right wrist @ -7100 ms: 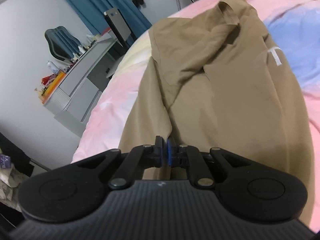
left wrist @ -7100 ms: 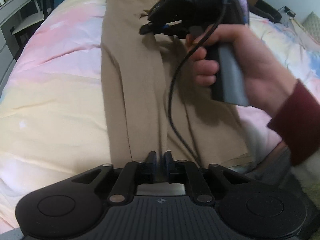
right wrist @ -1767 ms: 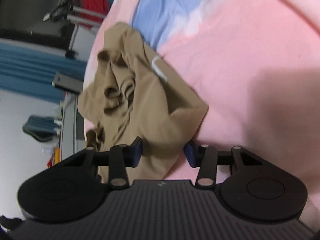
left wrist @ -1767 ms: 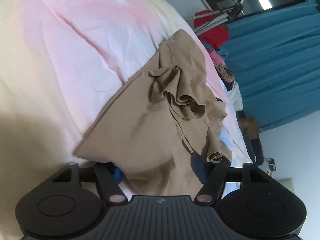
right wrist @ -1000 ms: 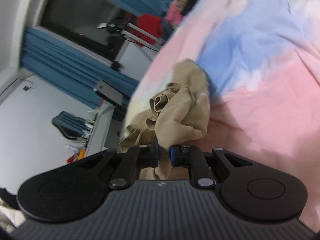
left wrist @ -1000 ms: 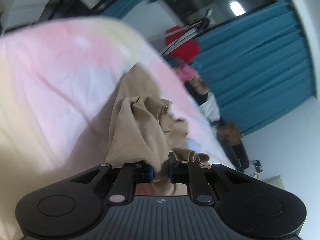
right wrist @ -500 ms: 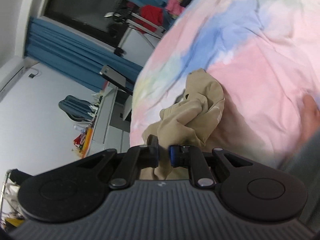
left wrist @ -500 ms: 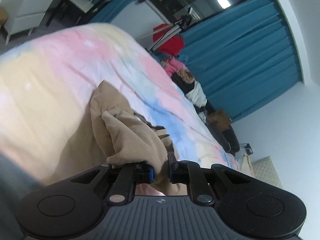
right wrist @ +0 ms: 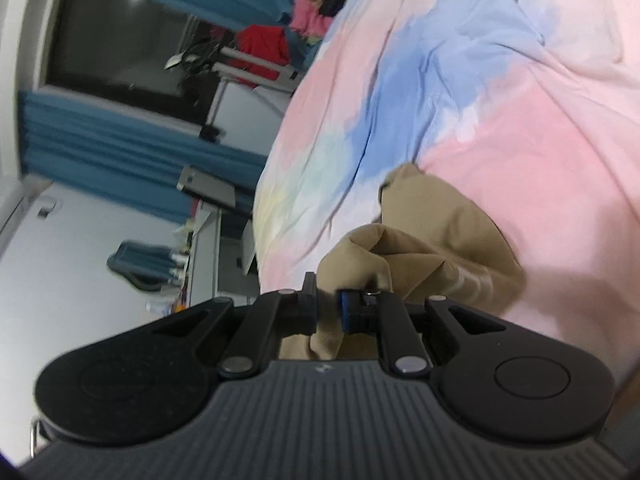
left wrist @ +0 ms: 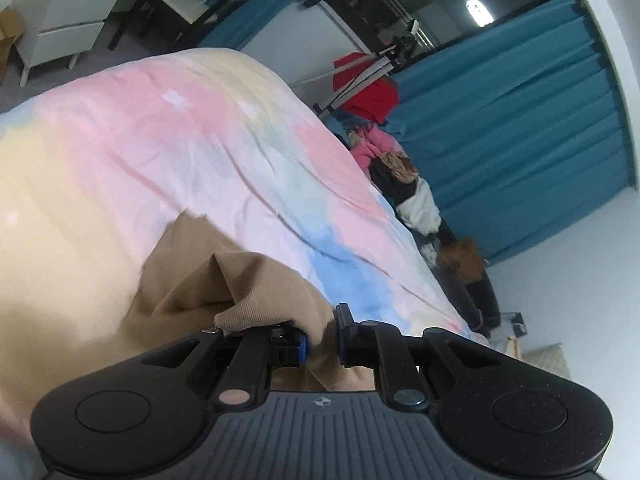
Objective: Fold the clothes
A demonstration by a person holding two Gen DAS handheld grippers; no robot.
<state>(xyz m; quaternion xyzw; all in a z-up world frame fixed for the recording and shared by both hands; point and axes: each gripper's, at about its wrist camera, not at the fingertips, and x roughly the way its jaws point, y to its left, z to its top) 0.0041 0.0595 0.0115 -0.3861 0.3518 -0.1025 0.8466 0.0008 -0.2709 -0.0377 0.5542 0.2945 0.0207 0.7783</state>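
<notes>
Cloth is what you hold in both tongs. It is one tan garment (left wrist: 240,284), soft and plain, with fine ribs in the weave. It is bunched up in thick folds, not flat. It lies on the bed (left wrist: 168,152), near you, and the folds rise up to your tongs.

Your left gripper (left wrist: 322,336) is pinching a fold of the garment. The cloth fills the gap between the two blue pads, and some of it spills over the left finger. The jaws stand close, with just the fabric between them.

Your right gripper (right wrist: 328,306) is pinching the garment (right wrist: 440,232) too. A fold goes down between its pads and hangs out below them. The rest of the cloth lies in a lump to the right of the tongs, on a pink part of the bed (right wrist: 520,120).

The bed cover has soft patches of pink, blue, yellow and white. It is wrinkled.

Past the bed you can see blue curtains (left wrist: 520,120), a red cloth on a rack (left wrist: 372,92), and a pile of clothes (left wrist: 400,184). In the right view there is a desk (right wrist: 208,240) by the wall.

You can read no words or labels on the garment here. A tiny round mark sits on each gripper body, too small to read.
</notes>
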